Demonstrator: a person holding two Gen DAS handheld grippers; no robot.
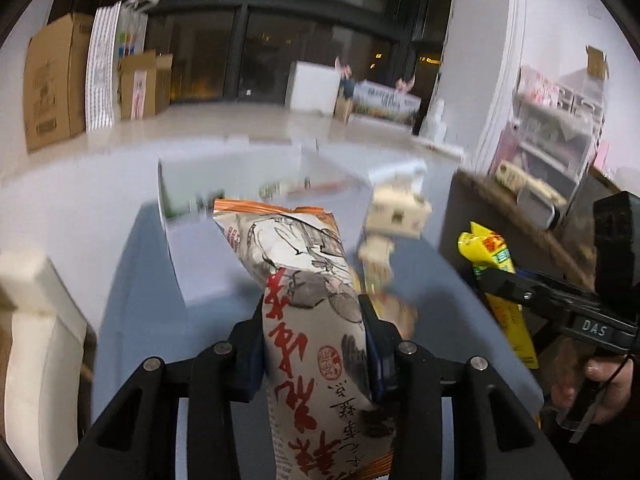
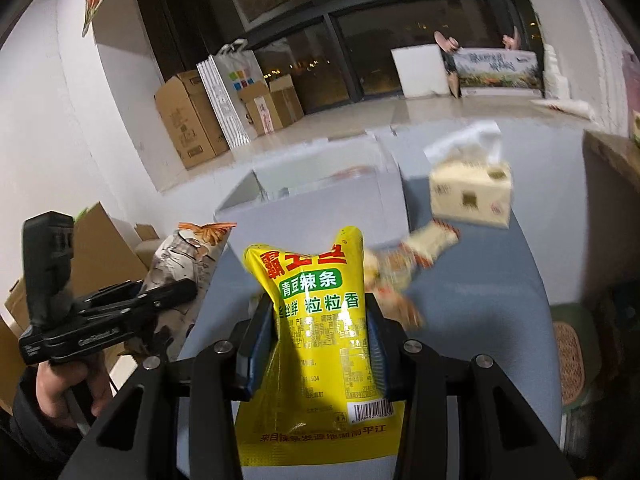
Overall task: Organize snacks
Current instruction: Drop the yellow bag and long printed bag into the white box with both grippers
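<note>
My left gripper (image 1: 314, 316) is shut on a tall white and orange snack bag (image 1: 304, 280) with red lettering, held upright above the blue-grey table (image 1: 140, 280). My right gripper (image 2: 320, 316) is shut on a yellow snack bag (image 2: 316, 320) with a green label, also held above the table. Each gripper shows in the other's view: the right gripper (image 1: 500, 280) with the yellow bag (image 1: 490, 254), the left gripper (image 2: 176, 290) with the white bag (image 2: 188, 252). A white open box (image 1: 208, 240) stands ahead, also in the right wrist view (image 2: 320, 196). Small loose snack packets (image 2: 404, 264) lie on the table.
A tissue box (image 2: 472, 192) stands on the table's right, also in the left wrist view (image 1: 398, 210). A dark wooden cabinet (image 1: 520, 220) borders the right side. Cardboard boxes (image 2: 188, 120) stand against the far left wall. A white cushioned seat (image 1: 36, 320) is at left.
</note>
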